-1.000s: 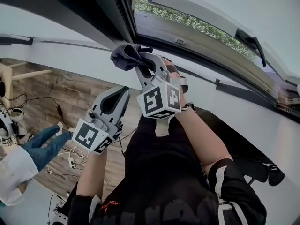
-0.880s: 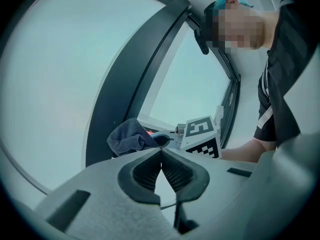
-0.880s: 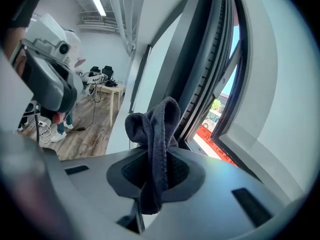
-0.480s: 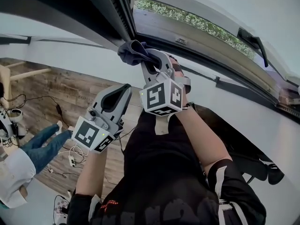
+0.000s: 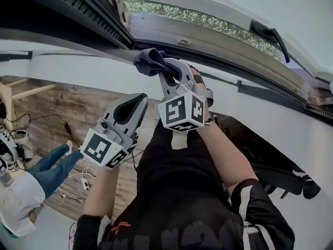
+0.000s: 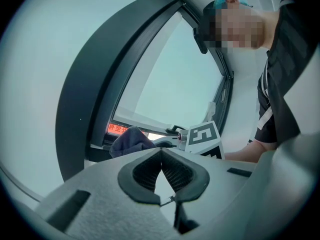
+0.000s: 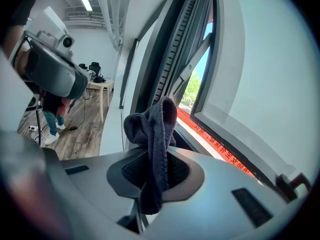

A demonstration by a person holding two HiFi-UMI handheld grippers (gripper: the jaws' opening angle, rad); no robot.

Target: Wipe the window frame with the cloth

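- Head view: my right claw (image 5: 165, 69) is clamped on the dark cloth (image 5: 149, 60). The bunched end sits at the lower rail of the window frame (image 5: 218, 45), though I cannot tell whether it touches. I judge the bunch should press flat on the rail before I slide it.
- Head view too: my left claw (image 5: 136, 102) hangs lower, well apart from the frame.
- Left gripper view: its jaws are together with nothing between them. It is best held out of the wiping path.
- Right gripper view: the cloth stands up between the jaws, with a tail drooping below. I'd lead with the upper fold and stroke along the rail, not across it.
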